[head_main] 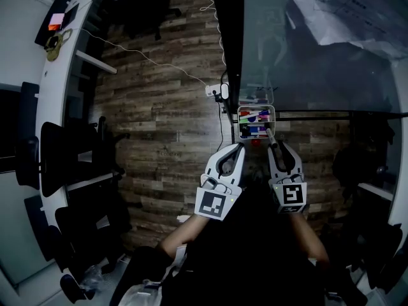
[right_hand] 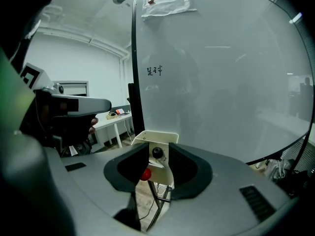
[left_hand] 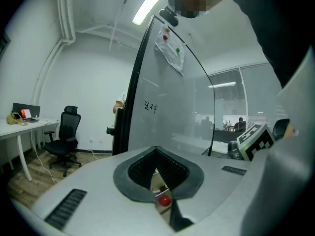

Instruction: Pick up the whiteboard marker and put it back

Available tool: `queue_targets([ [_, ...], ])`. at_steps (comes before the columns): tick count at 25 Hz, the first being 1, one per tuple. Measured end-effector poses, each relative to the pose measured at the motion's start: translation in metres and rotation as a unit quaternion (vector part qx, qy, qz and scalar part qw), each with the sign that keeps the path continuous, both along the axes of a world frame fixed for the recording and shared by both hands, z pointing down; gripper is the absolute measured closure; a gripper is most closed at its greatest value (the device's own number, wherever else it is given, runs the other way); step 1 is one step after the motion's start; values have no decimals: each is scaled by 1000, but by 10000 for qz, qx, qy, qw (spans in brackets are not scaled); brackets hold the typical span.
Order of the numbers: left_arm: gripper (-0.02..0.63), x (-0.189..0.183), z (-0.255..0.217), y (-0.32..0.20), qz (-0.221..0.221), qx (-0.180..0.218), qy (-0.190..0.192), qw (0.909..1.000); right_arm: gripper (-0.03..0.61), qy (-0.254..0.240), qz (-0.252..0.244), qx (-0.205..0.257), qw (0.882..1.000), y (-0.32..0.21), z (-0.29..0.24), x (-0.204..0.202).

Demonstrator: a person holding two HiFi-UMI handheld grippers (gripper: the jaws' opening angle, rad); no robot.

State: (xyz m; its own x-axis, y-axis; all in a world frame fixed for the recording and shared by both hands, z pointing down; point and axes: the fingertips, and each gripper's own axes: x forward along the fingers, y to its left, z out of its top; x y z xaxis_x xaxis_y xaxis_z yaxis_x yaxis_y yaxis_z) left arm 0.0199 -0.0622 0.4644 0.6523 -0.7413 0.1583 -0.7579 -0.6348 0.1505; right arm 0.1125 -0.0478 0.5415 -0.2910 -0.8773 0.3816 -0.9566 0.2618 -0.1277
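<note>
**My right gripper holds the marker by the tray**

Down the left side of the head view runs a long white desk (head_main: 56, 81). Black chairs (head_main: 64, 148) stand next to it on the wood floor (head_main: 166, 120).

Low in the middle is my left gripper (head_main: 239, 147). Its jaws are pressed together and there is nothing in them.

Just above my two grippers sits the tray (head_main: 255, 107), full of pens in many colors. A small red ball (head_main: 255, 143) shows right under it.

A little to the right is my right gripper (head_main: 275, 146). Its jaws squeeze the marker (head_main: 270, 136), which is white with a black end. The marker pokes up toward the lower right corner of the tray. I cannot tell if they touch.

The big whiteboard (head_main: 319, 50) fills the upper right.
</note>
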Motion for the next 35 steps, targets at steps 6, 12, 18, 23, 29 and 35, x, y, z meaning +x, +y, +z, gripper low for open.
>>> queue_targets([
  [6,606,-4,3,-4,-40,-56,6,10000,466,22,43,-132,9999,-3,7,-1],
  [12,606,-6,5,-6,-22,-81,-9,10000,466,140,62,11,9999,-9,9,-2],
  [18,606,-6,7,-5,16,-120,-10,9999,469,228,182,48,9996,-11,11,0],
  [23,606,-7,7,-5,12,-105,6,9999,479,301,216,69,9993,-12,12,2],
  [29,606,-7,7,-5,1,-117,27,9999,486,291,241,27,9993,-11,12,3],
  [35,606,-7,7,-4,1,-99,24,9999,491,274,230,93,9993,-12,9,3],
])
